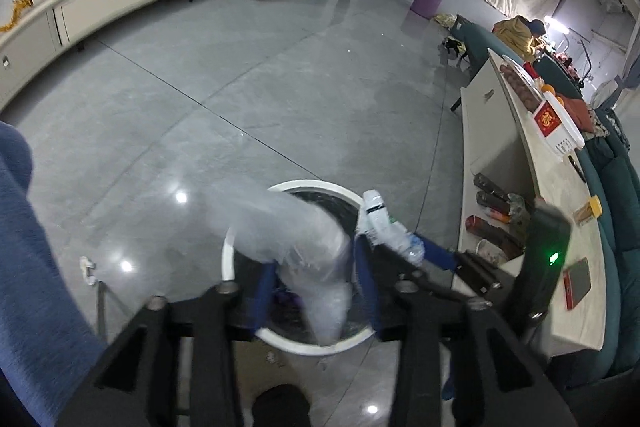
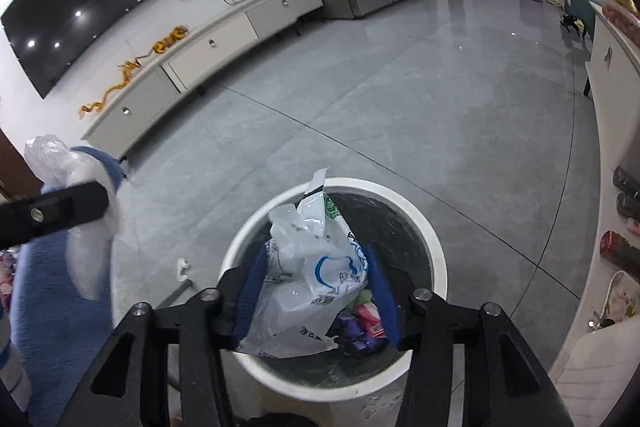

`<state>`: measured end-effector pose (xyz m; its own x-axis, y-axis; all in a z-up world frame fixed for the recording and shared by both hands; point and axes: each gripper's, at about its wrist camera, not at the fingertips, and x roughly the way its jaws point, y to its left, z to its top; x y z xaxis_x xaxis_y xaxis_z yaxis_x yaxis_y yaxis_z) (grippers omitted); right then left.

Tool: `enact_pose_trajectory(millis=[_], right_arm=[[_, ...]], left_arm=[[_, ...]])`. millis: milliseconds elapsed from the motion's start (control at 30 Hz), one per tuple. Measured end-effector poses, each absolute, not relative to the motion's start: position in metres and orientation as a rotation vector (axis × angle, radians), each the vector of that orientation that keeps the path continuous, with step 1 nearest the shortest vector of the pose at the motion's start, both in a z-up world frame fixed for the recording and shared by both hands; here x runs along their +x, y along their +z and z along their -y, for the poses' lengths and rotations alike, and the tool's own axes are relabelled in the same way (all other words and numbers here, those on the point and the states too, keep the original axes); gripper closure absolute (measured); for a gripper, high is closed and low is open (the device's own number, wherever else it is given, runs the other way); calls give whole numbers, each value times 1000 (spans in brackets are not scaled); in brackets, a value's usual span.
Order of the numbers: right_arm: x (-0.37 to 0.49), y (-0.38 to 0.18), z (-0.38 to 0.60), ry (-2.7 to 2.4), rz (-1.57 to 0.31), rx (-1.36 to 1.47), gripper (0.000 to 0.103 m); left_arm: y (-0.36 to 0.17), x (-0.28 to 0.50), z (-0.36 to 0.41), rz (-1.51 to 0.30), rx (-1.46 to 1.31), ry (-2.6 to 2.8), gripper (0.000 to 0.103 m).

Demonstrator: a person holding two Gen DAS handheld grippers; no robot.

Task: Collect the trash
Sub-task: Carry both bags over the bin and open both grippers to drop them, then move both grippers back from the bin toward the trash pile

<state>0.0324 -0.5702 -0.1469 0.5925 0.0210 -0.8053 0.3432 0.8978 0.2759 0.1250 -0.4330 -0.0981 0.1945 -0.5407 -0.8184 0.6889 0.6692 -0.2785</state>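
A round white trash bin (image 2: pixel 436 247) with a dark liner stands on the grey floor, with coloured wrappers (image 2: pixel 366 315) at its bottom. My right gripper (image 2: pixel 316 249) hovers over the bin, its blue fingers (image 2: pixel 252 291) shut on a printed white plastic bag (image 2: pixel 312 279) that sticks out past the fingertips. My left gripper (image 1: pixel 316 255) is also above the bin rim (image 1: pixel 304 347). A clear plastic wrap (image 1: pixel 292 243), blurred, hangs loose between its parted blue fingers (image 1: pixel 264 299). In the left wrist view the right gripper (image 1: pixel 400 239) and its bag (image 1: pixel 378 219) are just to the right.
A long pale table (image 1: pixel 500 143) runs along the right, with dark cans (image 1: pixel 492 203) beneath it and a red box (image 1: pixel 550 119) on top. A teal sofa (image 1: pixel 624 211) lies behind it, a TV cabinet (image 2: pixel 208 47) at the far left. A white scrap (image 2: pixel 182 265) lies by the bin. A blue sleeve (image 1: pixel 28 247) fills the left.
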Motion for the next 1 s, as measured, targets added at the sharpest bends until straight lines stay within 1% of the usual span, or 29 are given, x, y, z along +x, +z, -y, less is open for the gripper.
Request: enact_pose_trajectory(millis=[67,133,233,333,600,900,1000], right_arm=[[36,-154,573,-210,-938,427,47],[37,-159,576,-227,-948,423,44],[30,-159,580,-248,-953,425,44],[24,-151,581,-269,-945,425,44],[-4,-95,565,-305,-857,413,44],[-37,-14,511,-250,-730,329,44],[-44,8,494,-219,-694,299,43]], left_arm=[[-103,130,441,-1075,147,-868,48],[-107,134,445,-1089,134,-871,48],[-108,134,448,-1089,126,-863,48],[-98,124,441,-1044,131,-839,48],[-48,88,399,-865,135,-696,48],[11,35,335,-674,98,-534,47],[28,21,309,-625,73,-493,46]])
